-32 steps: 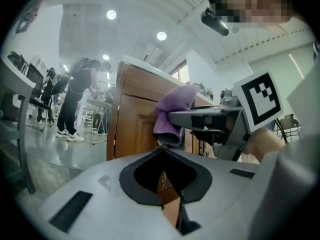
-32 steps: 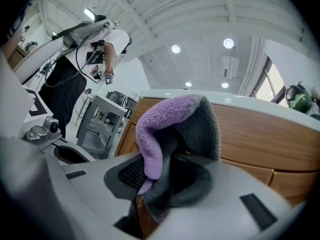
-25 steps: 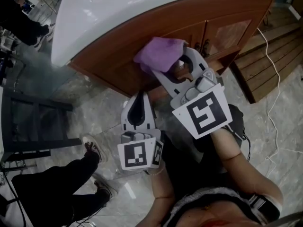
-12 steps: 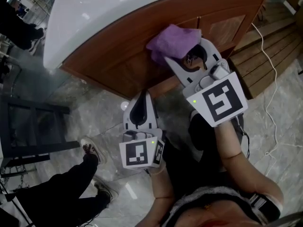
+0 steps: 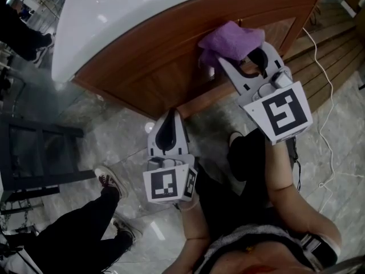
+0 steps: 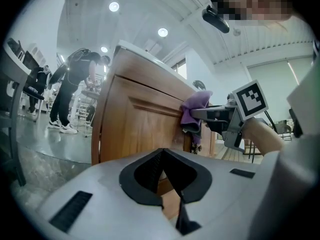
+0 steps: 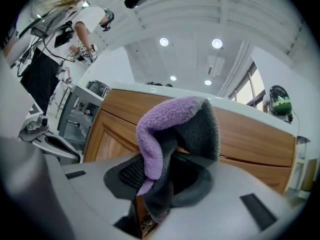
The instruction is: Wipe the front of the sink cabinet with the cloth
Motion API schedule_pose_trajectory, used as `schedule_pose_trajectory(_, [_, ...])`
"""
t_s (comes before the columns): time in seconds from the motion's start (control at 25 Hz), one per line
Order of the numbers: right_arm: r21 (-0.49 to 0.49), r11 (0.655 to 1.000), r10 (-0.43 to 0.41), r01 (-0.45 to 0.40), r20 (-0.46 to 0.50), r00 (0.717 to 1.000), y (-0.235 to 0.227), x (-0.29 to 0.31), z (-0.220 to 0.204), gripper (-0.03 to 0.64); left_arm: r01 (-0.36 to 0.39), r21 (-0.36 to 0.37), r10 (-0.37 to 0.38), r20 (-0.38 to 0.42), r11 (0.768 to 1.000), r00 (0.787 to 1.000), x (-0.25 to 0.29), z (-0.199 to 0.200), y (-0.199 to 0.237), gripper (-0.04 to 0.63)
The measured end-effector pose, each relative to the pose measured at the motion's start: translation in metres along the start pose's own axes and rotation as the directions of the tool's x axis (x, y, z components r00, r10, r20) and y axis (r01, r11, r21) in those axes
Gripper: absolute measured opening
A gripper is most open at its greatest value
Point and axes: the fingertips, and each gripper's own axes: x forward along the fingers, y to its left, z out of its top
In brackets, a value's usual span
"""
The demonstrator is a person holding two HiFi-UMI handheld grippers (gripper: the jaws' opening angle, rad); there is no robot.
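The purple cloth point(image 5: 231, 41) is pressed against the brown wooden front of the sink cabinet point(image 5: 154, 67), just under the white sink top point(image 5: 142, 16). My right gripper point(image 5: 238, 55) is shut on the cloth, whose folds cover its fingertips. In the right gripper view the cloth point(image 7: 170, 129) bulges out between the jaws of the right gripper point(image 7: 157, 184), purple outside and grey inside. My left gripper point(image 5: 169, 119) hangs lower, off the cabinet front, shut with nothing in it. The left gripper view shows the left gripper point(image 6: 162, 156), the cloth point(image 6: 196, 106) and the cabinet's panelled side point(image 6: 140, 129).
A person's legs in black trousers and shoes point(image 5: 108, 178) stand on the grey tiled floor at lower left. A dark metal frame point(image 5: 34, 153) is at far left. Wooden boards point(image 5: 325, 56) and a white cable point(image 5: 328, 113) lie at the right.
My right gripper has slid the cloth to the right along the cabinet front, toward the doors. The left gripper has stayed where it was.
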Motion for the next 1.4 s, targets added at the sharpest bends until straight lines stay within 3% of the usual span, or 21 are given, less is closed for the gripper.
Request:
schedule_pose_trajectory(0.24, [0.037,0.999,-0.014,0.014,0.001,1.000,-0.018,-0.006,-0.007,0.160,-0.007,-0.005,0.007,-0.003,1.000,1.000,-0.001,-0.003,0.004,0.000])
schedule_pose_trajectory(0.88, [0.006,1.000,-0.031,0.031,0.017,0.999,-0.015,-0.006,-0.008,0.160,-0.023,-0.005,0.023,-0.002,1.000,1.000,-0.003,-0.005,0.007,0.000])
schedule_pose_trajectory(1.0, [0.038,0.999,-0.022,0.021,0.035,0.999,-0.014,-0.008,-0.007,0.160,-0.026,-0.003,0.026,0.000,1.000,1.000,-0.005,-0.004,0.007,0.000])
schedule_pose_trajectory(1.12, [0.096,0.994,0.039,-0.046,0.072,0.997,-0.004,-0.010,-0.001,0.160,-0.035,0.009,0.035,-0.001,0.999,0.999,-0.010,-0.001,0.010,0.000])
schedule_pose_trajectory(1.24, [0.148,0.975,0.150,-0.163,0.098,0.984,0.016,-0.009,0.004,0.160,-0.056,0.021,0.056,-0.001,0.998,0.998,-0.012,0.002,0.015,0.000])
schedule_pose_trajectory(1.4, [0.090,0.949,0.292,-0.301,0.103,0.951,0.055,-0.002,0.003,0.160,-0.091,0.020,0.091,-0.002,0.996,0.996,-0.015,0.000,0.024,0.000])
